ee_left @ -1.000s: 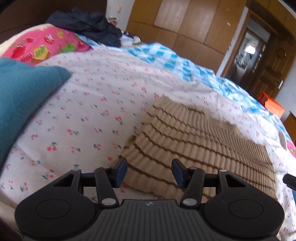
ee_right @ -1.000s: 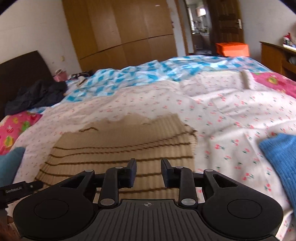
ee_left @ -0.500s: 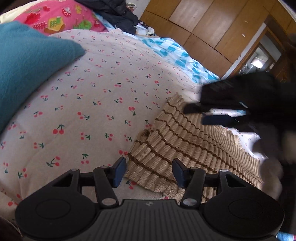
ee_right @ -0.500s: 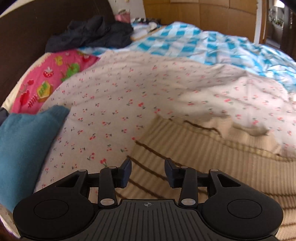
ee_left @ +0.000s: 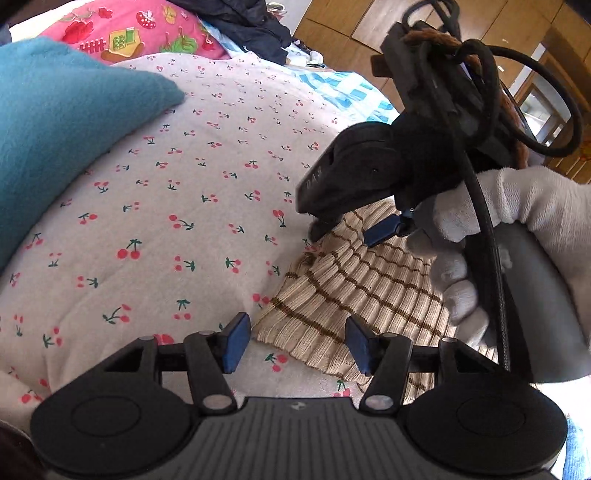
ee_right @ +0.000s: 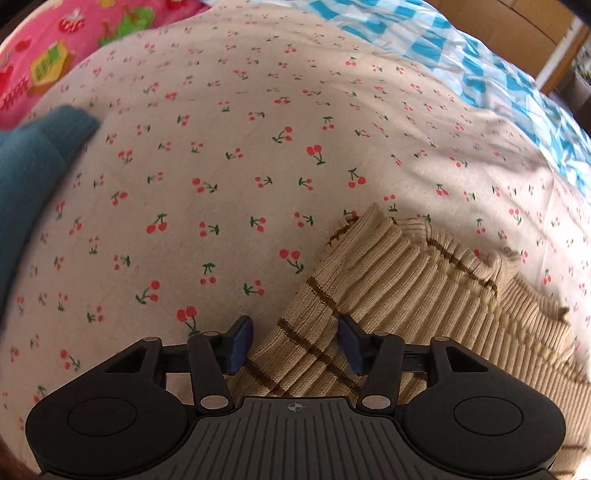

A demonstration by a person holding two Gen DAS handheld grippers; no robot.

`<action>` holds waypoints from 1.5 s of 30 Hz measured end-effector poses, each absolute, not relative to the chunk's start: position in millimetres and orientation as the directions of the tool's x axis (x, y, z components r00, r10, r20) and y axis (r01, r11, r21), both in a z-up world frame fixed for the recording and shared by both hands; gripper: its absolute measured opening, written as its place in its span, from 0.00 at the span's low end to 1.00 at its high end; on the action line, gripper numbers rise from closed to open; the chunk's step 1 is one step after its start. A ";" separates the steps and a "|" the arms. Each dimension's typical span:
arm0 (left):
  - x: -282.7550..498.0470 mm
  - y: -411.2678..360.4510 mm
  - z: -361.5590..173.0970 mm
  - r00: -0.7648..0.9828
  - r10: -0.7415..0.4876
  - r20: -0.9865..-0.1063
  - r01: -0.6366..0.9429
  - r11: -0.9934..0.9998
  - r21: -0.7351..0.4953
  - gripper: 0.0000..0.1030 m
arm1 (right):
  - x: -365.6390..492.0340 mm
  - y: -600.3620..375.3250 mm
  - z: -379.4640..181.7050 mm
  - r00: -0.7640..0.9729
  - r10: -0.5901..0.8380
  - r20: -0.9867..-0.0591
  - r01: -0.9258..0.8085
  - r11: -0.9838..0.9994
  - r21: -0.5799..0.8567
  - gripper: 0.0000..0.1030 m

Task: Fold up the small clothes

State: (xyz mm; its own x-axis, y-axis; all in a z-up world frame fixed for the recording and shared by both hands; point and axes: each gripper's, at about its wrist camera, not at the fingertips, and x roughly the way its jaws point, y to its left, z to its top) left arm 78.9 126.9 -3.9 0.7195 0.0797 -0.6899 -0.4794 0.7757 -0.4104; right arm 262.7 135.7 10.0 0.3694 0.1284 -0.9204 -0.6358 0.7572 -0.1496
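Observation:
A beige ribbed knit garment with brown stripes (ee_left: 354,291) lies on the cherry-print bedsheet (ee_left: 177,206). My left gripper (ee_left: 295,345) is open, low over the garment's near corner. In the left wrist view my right gripper (ee_left: 345,230), held by a white-gloved hand (ee_left: 524,206), hangs over the garment's far corner. In the right wrist view the right gripper (ee_right: 295,343) is open, its jaws on either side of a striped edge of the garment (ee_right: 399,288), which is rumpled further back.
A teal folded cloth (ee_left: 55,110) lies at the left; it also shows in the right wrist view (ee_right: 33,166). A pink printed pillow (ee_left: 125,33) and dark clothes (ee_left: 243,26) sit at the bed's head. A blue checked quilt (ee_right: 480,62) lies to the right.
The right gripper has swung left and down to the garment's far left corner and opened wider. The left gripper has dropped closer to the near corner.

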 end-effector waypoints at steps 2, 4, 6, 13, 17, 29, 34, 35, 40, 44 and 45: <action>75.4 125.7 -2.8 0.723 0.090 -0.685 -0.480 0.779 -0.404 0.61 | 264.6 131.6 13.4 0.370 0.123 -0.921 -0.644 0.749 -0.159 0.27; 72.6 124.4 -2.1 0.730 0.103 -0.675 -0.483 0.777 -0.403 0.69 | 268.1 123.2 22.1 0.358 0.157 -0.921 -0.630 0.768 -0.114 0.17; 71.4 120.6 -0.8 0.731 0.125 -0.671 -0.486 0.786 -0.382 0.73 | 269.2 113.7 31.7 0.354 0.202 -0.913 -0.612 0.789 -0.063 0.13; 72.7 102.7 2.7 0.742 0.232 -0.629 -0.493 0.825 -0.276 0.93 | 263.8 70.2 64.5 0.369 0.337 -0.866 -0.584 0.809 0.066 0.09; 76.9 99.4 3.4 0.760 0.247 -0.602 -0.471 0.847 -0.248 0.94 | 263.9 34.4 81.0 0.381 0.411 -0.828 -0.555 0.818 0.150 0.08; 88.5 69.5 -3.6 0.738 0.171 -0.653 -0.364 0.915 -0.172 0.73 | 265.2 -10.4 78.6 0.380 0.520 -0.765 -0.495 0.813 0.307 0.11; 90.8 86.8 -4.7 0.732 0.165 -0.661 -0.420 0.873 -0.247 0.73 | 271.4 39.5 73.0 0.364 0.505 -0.783 -0.525 0.805 0.275 0.11; 91.9 90.7 -5.8 0.729 0.163 -0.665 -0.428 0.866 -0.257 0.73 | 273.2 50.6 71.0 0.362 0.495 -0.790 -0.534 0.805 0.259 0.12; 86.8 111.7 -4.8 0.729 0.135 -0.671 -0.474 0.807 -0.353 0.75 | 277.9 90.2 57.6 0.374 0.385 -0.844 -0.555 0.822 0.129 0.23; 87.9 121.6 -6.1 0.731 0.094 -0.675 -0.485 0.768 -0.419 0.77 | 276.0 99.7 52.2 0.380 0.312 -0.871 -0.560 0.827 0.052 0.41; 87.8 122.6 -5.8 0.732 0.089 -0.676 -0.484 0.766 -0.424 0.78 | 276.3 101.7 52.3 0.387 0.289 -0.876 -0.558 0.829 0.027 0.46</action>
